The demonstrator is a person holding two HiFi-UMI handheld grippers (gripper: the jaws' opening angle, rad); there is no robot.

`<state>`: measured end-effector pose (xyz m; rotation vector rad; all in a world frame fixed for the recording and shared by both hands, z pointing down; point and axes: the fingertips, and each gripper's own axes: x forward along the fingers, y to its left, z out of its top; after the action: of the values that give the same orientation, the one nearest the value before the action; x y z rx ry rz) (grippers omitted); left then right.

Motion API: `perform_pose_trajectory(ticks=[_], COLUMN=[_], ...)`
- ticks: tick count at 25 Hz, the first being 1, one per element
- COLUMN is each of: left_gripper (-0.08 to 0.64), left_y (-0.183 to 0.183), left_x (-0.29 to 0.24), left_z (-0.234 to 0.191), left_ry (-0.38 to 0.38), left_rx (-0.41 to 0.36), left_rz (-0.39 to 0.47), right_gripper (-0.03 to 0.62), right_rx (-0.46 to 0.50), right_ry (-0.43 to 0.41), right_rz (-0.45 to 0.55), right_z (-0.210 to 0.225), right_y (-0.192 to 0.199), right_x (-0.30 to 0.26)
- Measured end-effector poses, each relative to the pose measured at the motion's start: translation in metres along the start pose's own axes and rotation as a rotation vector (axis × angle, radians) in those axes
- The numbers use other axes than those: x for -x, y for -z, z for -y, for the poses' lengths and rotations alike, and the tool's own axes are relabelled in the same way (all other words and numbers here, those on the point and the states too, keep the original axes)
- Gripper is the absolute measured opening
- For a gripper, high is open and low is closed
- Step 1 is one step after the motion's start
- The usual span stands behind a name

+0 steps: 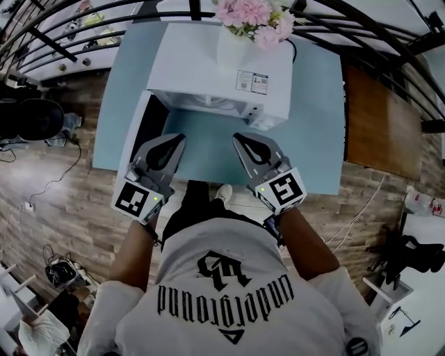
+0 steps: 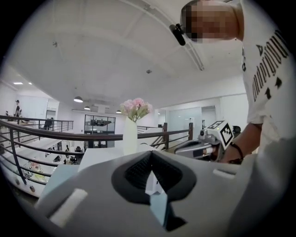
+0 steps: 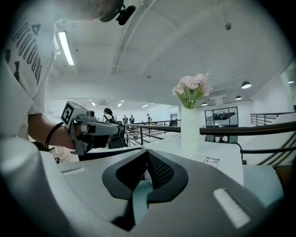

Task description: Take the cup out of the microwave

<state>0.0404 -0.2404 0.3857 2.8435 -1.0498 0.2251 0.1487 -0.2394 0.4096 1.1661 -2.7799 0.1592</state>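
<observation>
Left claw point(image 1: 181, 138), right claw point(image 1: 237, 138) closed, empty, facing microwave point(image 1: 208, 66); shirt point(image 1: 229, 278) reads "underground"

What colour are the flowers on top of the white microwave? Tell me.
Pale pink flowers, clearest in the right gripper view.

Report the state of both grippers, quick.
Left gripper: closed, nothing held.
Right gripper: closed, nothing held.

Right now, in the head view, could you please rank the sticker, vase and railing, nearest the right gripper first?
1. Sticker, on the microwave's top, just ahead of the right gripper.
2. Vase, at the microwave's back.
3. Railing, beyond the table.
</observation>
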Motion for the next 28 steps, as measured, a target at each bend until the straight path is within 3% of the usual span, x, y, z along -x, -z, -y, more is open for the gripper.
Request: perform_pose_trajectory(ticks=[7,17,28], left_gripper=[0.051,0.051,0.051], left_y=[0.037,0.096,0.149], left_x=[-0.027,-0.067,-0.099], left_z=[-0.022,-0.054,-0.09], left_ry=[-0.008,-0.015,-0.045], left_rx=[0.048,0.027,0.071], left_rz=[-0.028,-0.077,-0.101], right_gripper=[0.025,0.087,0.103], right_rx=[-0.029,-0.061,-0.07], right_ry=[-0.008,-0.013,0.053], right_rz=[-0.049,-0.111,-0.134], right_z=[0.019,0.041,0.066], right_y=[0.051,0.13,0.187], right_x=[-0.038,-0.103,-0.153])
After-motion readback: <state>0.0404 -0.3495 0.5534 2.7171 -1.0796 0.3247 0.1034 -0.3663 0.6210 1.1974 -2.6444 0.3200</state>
